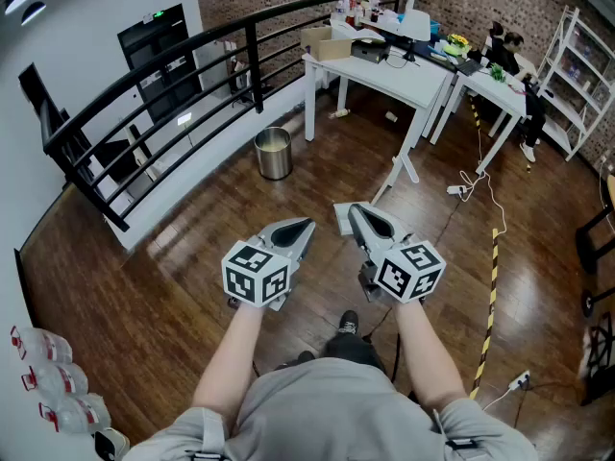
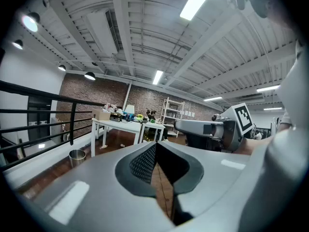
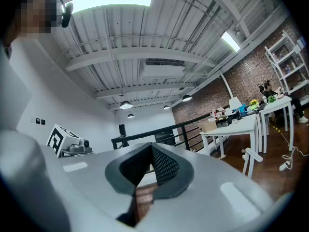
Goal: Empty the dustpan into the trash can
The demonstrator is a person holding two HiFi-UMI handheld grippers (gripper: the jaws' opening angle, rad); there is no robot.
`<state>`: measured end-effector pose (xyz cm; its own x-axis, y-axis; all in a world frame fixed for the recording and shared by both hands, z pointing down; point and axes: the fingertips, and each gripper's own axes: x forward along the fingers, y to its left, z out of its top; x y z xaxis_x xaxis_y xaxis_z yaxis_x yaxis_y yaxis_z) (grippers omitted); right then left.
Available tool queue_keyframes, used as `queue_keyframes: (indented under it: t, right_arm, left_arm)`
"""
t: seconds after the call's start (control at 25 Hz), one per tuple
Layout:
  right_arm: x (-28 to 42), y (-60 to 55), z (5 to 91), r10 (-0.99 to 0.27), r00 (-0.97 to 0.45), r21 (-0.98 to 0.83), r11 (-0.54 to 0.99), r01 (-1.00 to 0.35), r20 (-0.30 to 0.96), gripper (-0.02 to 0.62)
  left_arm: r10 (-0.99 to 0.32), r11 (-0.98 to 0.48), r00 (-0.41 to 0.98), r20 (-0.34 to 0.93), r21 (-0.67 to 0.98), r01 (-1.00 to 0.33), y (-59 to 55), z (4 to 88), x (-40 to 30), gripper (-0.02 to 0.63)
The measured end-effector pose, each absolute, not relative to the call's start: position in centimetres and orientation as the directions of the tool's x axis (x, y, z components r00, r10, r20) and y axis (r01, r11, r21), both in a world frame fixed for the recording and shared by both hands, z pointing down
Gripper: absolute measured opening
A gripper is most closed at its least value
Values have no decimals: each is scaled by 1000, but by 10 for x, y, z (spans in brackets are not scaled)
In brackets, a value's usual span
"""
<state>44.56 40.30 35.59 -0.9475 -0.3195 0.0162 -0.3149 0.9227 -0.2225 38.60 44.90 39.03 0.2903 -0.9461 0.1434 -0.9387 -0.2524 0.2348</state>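
Observation:
A shiny metal trash can [image 1: 274,152] stands on the wooden floor by the white wall base, well ahead of both grippers; it also shows small at the lower left of the left gripper view [image 2: 76,156]. No dustpan shows in any view. My left gripper [image 1: 300,227] and right gripper [image 1: 351,209] are held side by side at waist height, pointing roughly level. The left gripper's jaws [image 2: 155,144] meet at their tips with nothing between them. The right gripper's jaws [image 3: 150,146] are likewise shut and empty. The left gripper's marker cube [image 3: 63,139] shows in the right gripper view.
A black railing [image 1: 173,75] runs along the left. White tables [image 1: 384,70] with clutter stand at the back, a person [image 1: 509,51] sitting beyond them. A cable and power strip [image 1: 459,189] and a yellow-black strip [image 1: 492,286] lie on the floor at right. Water bottles [image 1: 43,373] sit bottom left.

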Motion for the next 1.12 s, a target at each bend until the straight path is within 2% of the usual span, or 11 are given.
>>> queue_keyframes:
  t: [0.4, 1.12]
  right_arm:
    - [415, 348, 366, -329, -944, -234, 915, -328, 35, 0]
    - [267, 138, 380, -271, -960, -273, 920, -282, 75, 0]
  left_arm:
    - [-946, -243, 285, 154, 242, -939, 396, 400, 349, 6]
    - [-934, -192, 262, 242, 279, -941, 188, 419, 220, 6]
